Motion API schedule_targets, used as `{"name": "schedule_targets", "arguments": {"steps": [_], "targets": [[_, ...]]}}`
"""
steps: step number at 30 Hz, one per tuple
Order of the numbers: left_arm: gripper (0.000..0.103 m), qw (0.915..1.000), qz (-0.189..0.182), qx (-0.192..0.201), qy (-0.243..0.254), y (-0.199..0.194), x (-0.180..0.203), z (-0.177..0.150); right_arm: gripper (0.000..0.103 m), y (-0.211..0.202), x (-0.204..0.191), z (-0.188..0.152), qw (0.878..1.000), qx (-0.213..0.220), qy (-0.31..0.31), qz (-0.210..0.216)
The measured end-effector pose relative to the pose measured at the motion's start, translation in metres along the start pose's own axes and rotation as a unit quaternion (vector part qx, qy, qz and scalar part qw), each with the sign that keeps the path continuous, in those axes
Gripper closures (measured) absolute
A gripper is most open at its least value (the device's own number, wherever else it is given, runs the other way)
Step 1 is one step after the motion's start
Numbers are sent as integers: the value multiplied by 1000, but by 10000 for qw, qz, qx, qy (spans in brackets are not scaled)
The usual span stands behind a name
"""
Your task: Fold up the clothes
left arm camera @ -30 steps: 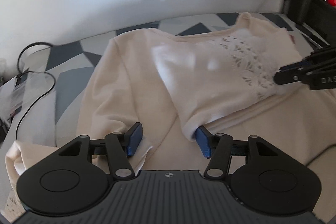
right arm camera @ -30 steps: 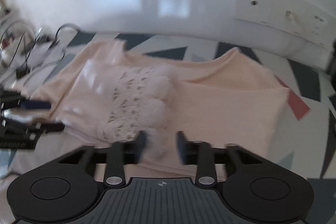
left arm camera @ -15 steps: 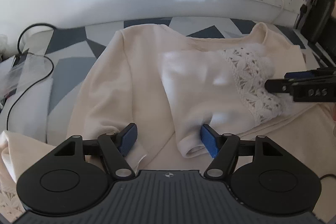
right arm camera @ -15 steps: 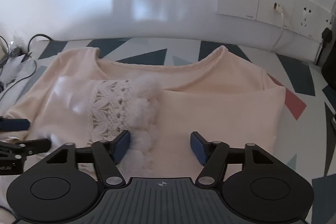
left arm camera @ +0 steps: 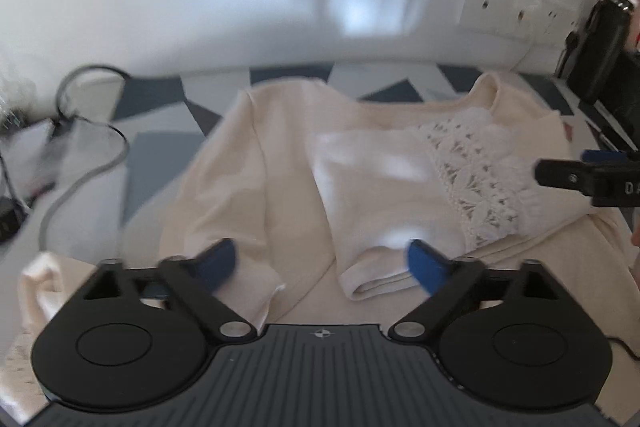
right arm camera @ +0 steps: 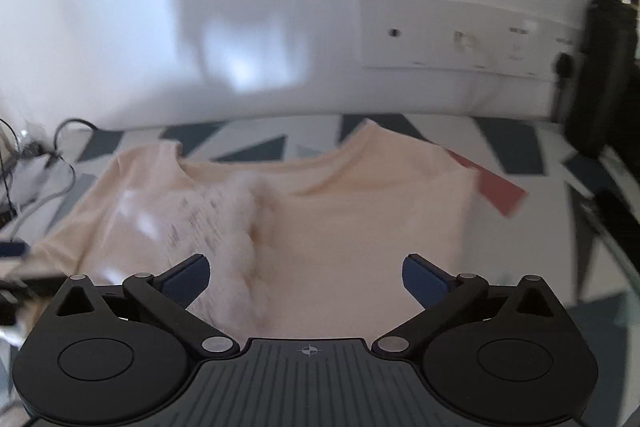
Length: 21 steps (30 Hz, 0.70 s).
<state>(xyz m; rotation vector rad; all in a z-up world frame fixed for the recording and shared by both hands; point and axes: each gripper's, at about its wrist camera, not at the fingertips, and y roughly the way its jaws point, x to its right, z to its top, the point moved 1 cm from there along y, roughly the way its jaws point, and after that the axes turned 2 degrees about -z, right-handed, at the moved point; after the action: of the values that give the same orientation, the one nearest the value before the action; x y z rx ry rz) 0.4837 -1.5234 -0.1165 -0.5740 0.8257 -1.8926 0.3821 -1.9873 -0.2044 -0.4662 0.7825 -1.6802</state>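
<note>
Cream top [left arm camera: 280,187] lies flat on patterned table [left arm camera: 160,155], neckline toward wall. Lace sleeve [left arm camera: 460,183] folded across its chest. Left gripper [left arm camera: 320,263] wide open, empty, at top's near edge; right gripper [right arm camera: 306,277] likewise, over lace cuff. Risk: pad snags lace & undoes fold, or cable [left arm camera: 92,163] left of top catches.

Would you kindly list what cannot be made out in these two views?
- Left wrist view: the sweater's hem, hidden behind the left gripper body.
- Right wrist view: the lace panel's pattern, smeared by motion blur.
- Left wrist view: the right gripper, cut off by the right edge.
- Both views: the wall sockets, blurred.
</note>
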Motion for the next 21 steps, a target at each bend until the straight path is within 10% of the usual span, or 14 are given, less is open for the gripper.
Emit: {"name": "schedule_targets", "arguments": {"steps": [9, 21], "targets": [[3, 9959, 352, 47, -828, -47, -52, -50, 1, 0, 17, -44, 9959, -572, 25, -699], [19, 9647, 249, 432, -2586, -60, -131, -61, 1, 8, 16, -56, 9935, -754, 306, -791]]}}
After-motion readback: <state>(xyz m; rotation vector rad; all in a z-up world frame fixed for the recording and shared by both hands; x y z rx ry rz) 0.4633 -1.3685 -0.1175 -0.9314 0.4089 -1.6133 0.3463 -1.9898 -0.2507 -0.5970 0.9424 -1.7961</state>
